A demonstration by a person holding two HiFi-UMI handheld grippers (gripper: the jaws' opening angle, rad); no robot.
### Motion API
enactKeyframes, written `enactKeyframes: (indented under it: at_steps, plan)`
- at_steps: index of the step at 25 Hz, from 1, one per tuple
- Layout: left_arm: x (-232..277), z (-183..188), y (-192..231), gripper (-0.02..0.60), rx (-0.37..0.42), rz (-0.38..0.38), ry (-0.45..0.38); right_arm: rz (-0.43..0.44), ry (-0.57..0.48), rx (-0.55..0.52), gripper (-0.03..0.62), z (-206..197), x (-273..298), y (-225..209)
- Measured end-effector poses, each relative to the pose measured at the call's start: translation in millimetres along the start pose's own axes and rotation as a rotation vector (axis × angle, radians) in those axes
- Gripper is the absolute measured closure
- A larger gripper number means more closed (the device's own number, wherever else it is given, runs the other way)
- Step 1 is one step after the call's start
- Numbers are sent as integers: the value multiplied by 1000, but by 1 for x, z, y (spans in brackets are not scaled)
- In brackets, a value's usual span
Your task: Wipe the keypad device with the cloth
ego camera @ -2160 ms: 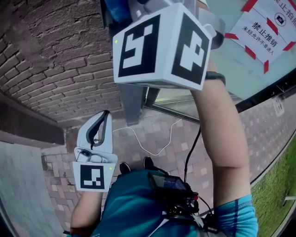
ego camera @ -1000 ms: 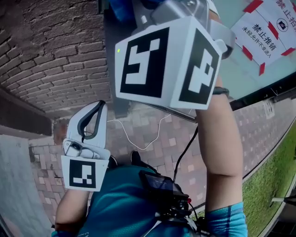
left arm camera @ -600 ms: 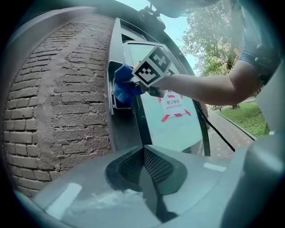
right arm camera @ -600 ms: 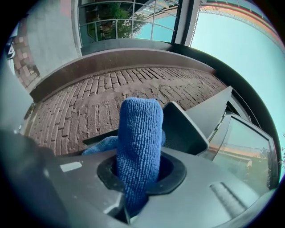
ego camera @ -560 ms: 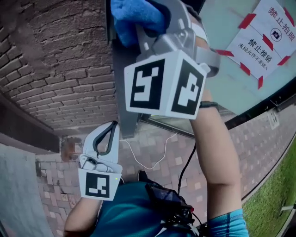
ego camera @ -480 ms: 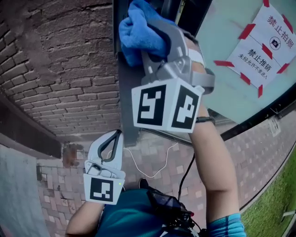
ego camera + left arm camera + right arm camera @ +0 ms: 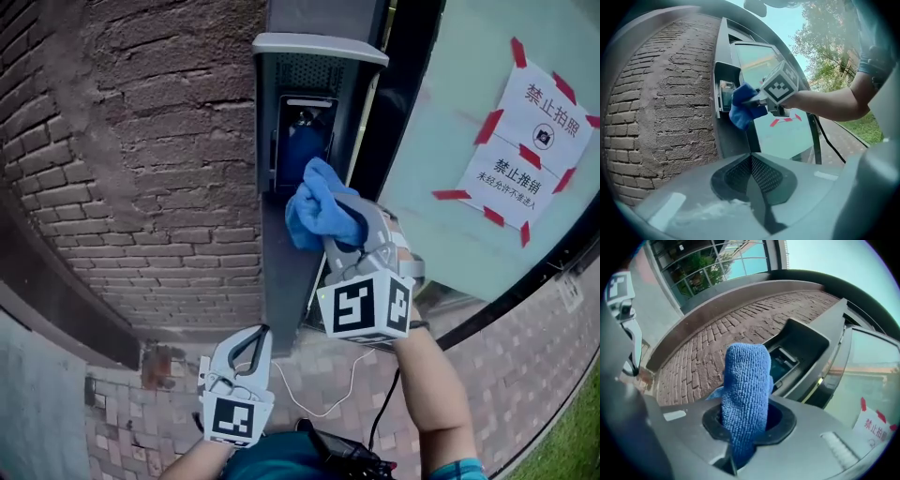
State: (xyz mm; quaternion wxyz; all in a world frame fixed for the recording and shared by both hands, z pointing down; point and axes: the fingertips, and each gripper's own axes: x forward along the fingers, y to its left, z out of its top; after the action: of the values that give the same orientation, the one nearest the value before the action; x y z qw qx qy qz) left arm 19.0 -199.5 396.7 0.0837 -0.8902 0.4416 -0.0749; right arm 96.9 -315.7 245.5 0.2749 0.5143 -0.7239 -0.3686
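The keypad device point(image 7: 304, 131) sits in a grey hooded housing on a dark post beside the brick wall; it also shows in the left gripper view point(image 7: 725, 94) and the right gripper view point(image 7: 787, 363). A blue cloth point(image 7: 321, 208) sticks out of my right gripper point(image 7: 336, 225), which is shut on it and raised just below the keypad recess. Whether the cloth point(image 7: 745, 390) touches the device I cannot tell. My left gripper point(image 7: 257, 334) hangs low near the post's foot, shut and holding nothing. From there the cloth point(image 7: 743, 110) appears in front of the housing.
A brick wall point(image 7: 141, 159) stands left of the post. To the right is a glass door point(image 7: 441, 141) with a paper notice point(image 7: 530, 141) taped on in red. A white cable point(image 7: 323, 398) lies on the brick paving below.
My right gripper has moved away from the head camera and up to the hooded housing with the cloth. The keypad has come into view. The left gripper stays low and shut.
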Motion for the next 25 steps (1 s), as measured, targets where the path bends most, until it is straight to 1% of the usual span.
enactKeyframes:
  at_steps: [2,4,6,8,10,12,14,17,21,25]
  plan:
    - [1,0,1,592,0,3,4,-50,-82,100,543,9,-11,-31]
    - [3,1,0,592,4,3,8,-115,-164,232,543,20,-23,-70]
    - [4,3,0,592,5,4,5,-163,-194,343,543,26,-32,-108]
    - [4,6,1,592,1,12,-2,-199,-218,398,543,32,-36,-142]
    - [3,9,3,592,-4,25,-4,-222,-269,433,543,40,-32,-173]
    - [1,12,5,592,-1,36,-5,-209,-292,461,543,45,-21,-190]
    - [1,14,6,592,0,48,-13,-184,-288,463,543,46,-11,-193]
    - [-2,11,7,592,-6,60,-15,-149,-263,462,543,36,-5,-181]
    - [0,7,5,592,-7,52,-1,-124,-197,456,545,10,-1,-146]
    - [7,7,-4,592,-1,25,-1,-57,-101,465,545,-27,7,-97]
